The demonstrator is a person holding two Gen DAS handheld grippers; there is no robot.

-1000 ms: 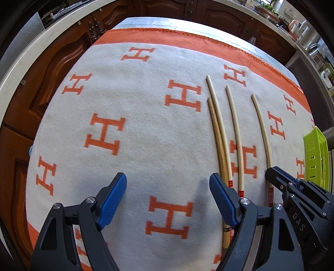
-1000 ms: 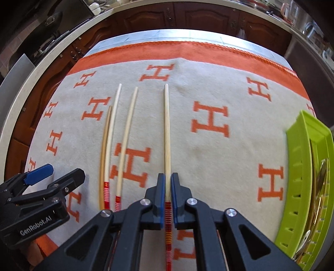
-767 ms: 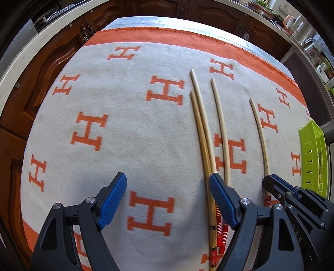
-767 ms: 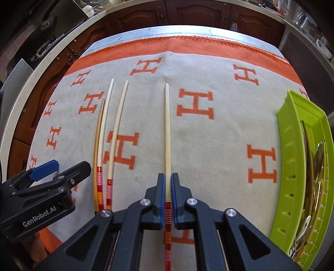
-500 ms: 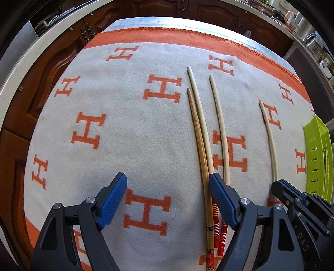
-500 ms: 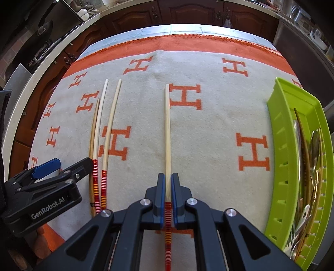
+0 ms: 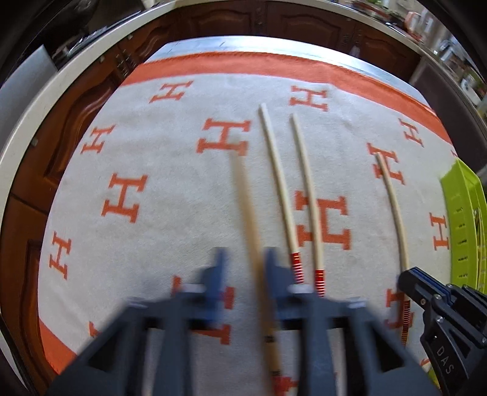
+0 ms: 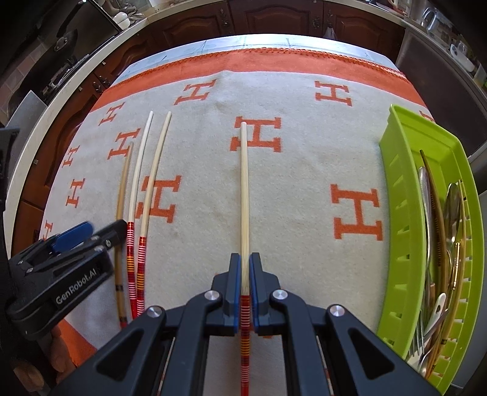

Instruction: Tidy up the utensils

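Claws first, operator: both of yours point steeply down at the bench, side by side. Your right claw (image 8: 245, 286) sits at the bottom centre of its own view, its blue pads clamped on a pale chopstick (image 8: 244, 195) just above its red-striped end. That stick runs straight up the frame, plain tip far from you, over an orange H.

Your left claw (image 7: 243, 274) is blurred in its own view. Its jaws have just been closing, and a darker bamboo chopstick (image 7: 248, 213) stands between them; from the right wrist view the jaws look pressed onto that stick at lower left. Its long axis runs up the frame, tilted slightly left, thin tip away from you.

Just right of it in the left wrist view lie two loose chopsticks (image 7: 281, 189), near each other and roughly parallel, striped ends toward you, tips far. That makes four chopsticks on the blanket (image 8: 304, 170): one in each claw and two lying free.

At the right edge of the right wrist view, one green tray (image 8: 398, 195) lies lengthwise up the frame. It holds a tangle of spoons and other utensils (image 8: 450, 243) that you cannot count reliably. Beyond the blanket's orange border, dark wooden cabinets (image 8: 274, 18) fill the top of the frame.
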